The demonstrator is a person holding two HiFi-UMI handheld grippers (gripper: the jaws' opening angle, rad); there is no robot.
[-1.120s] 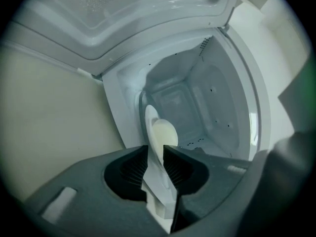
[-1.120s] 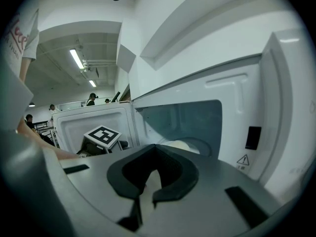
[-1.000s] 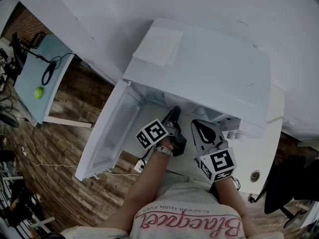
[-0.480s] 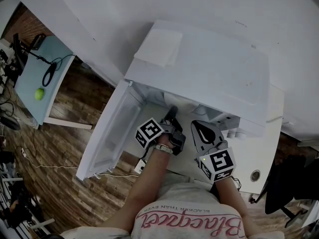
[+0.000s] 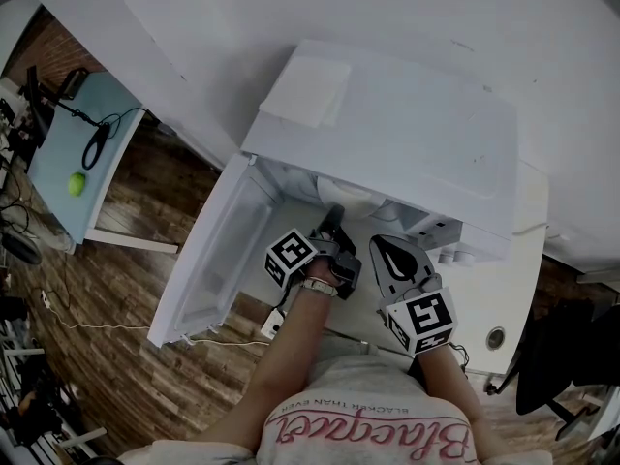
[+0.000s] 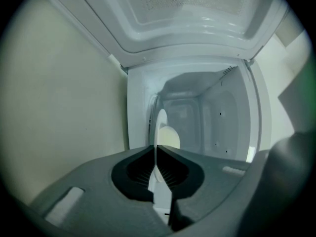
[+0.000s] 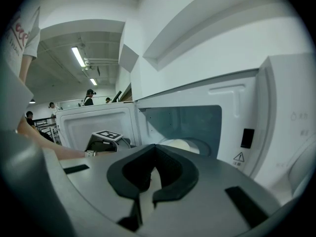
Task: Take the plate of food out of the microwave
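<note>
The white microwave (image 5: 407,134) stands with its door (image 5: 218,260) swung open to the left. Inside lies a white plate (image 6: 161,125) with pale food (image 6: 170,137), also seen in the right gripper view as the plate (image 7: 185,144). My left gripper (image 5: 332,218) reaches into the opening. Its jaws have just been closing, and the left gripper (image 6: 156,149) is shut on the plate's near rim, which runs edge-on between the pads. My right gripper (image 5: 380,243) hangs just outside the opening on the right. In its own view the right gripper (image 7: 154,149) is shut on nothing.
A folded white sheet (image 5: 308,90) lies on the microwave's top. Control knobs (image 5: 450,255) sit on its right front. Down left, over a wooden floor, a teal desk (image 5: 68,143) holds a green ball (image 5: 76,181) and a black cable.
The left gripper has rolled at the microwave's mouth, so its marker cube shows a different face. The right gripper has barely moved.
</note>
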